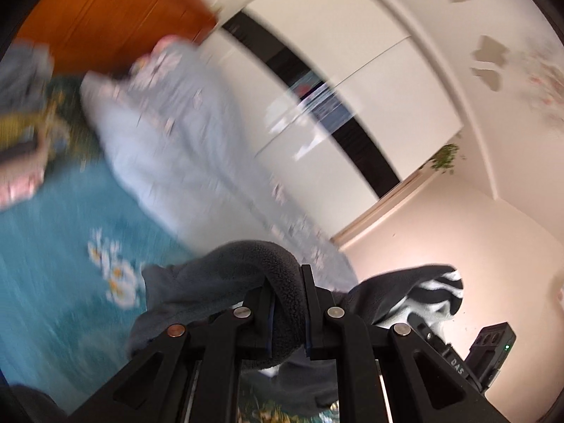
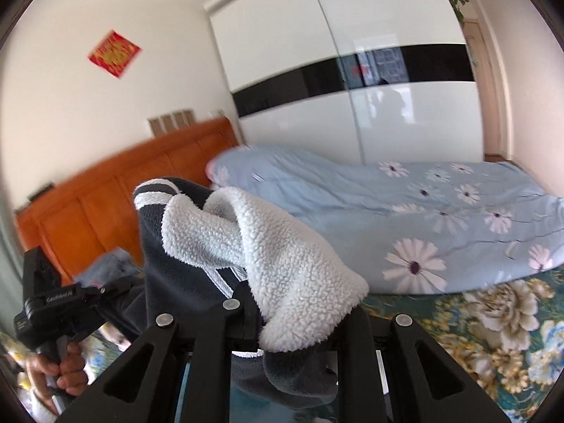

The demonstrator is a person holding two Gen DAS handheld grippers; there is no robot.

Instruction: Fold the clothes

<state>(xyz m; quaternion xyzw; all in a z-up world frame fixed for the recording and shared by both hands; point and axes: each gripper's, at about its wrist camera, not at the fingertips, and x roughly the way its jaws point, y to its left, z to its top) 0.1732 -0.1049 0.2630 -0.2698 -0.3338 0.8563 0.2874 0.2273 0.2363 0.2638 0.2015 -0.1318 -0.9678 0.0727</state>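
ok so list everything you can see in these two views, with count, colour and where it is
dark grey fleece garment with white sherpa lining: 1, dark grey and white, held up between both grippers above the bed
light blue daisy-print quilt: 1, pale blue with white flowers, bunched along the bed's far side
teal floral bedsheet: 1, teal with cream flowers, covering the bed
orange wooden headboard: 1, orange-brown, at the bed's head
white sliding wardrobe with black band: 1, behind the bed
red square wall decoration: 1, on the wall above the headboard
left gripper: black, shut on grey fleece
right gripper: black, shut on the sherpa edge
hand: 1, gripping the left gripper's handle
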